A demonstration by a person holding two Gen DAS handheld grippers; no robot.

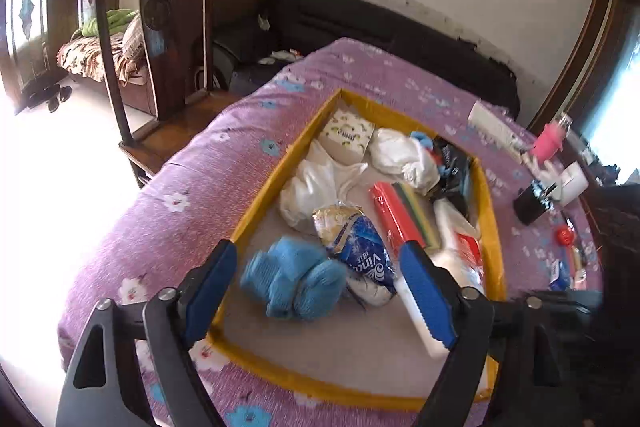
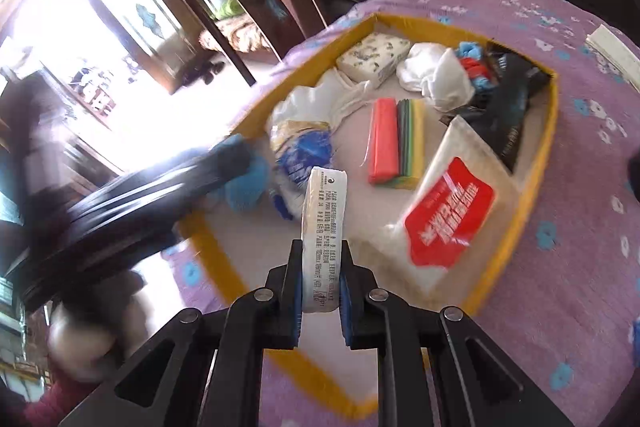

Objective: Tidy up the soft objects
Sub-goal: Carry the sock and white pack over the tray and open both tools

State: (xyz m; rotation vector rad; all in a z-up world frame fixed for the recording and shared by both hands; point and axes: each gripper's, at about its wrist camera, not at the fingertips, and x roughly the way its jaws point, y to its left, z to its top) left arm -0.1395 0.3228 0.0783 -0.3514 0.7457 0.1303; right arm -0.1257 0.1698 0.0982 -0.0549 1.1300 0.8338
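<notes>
Lower centre of your right wrist view, right gripper clamps a white tissue pack above the yellow-edged tray. Your left gripper gapes wide, empty, over blue fuzzy fabric, probably gloves, blurred.

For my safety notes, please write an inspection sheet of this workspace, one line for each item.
Surface: purple flowered cloth with yellow-taped area.
Job's things: blue fluffy item, blue-wrapped pack, tissue pack, white bags, colored sponges.
Clutter: pink cup, black holder at the cloth's edge.
Grippers: left gripper open over the blue fluffy item; right gripper shut on white packet.
Cables: nothing seen.
Surroundings: wooden chair, dark sofa.
</notes>
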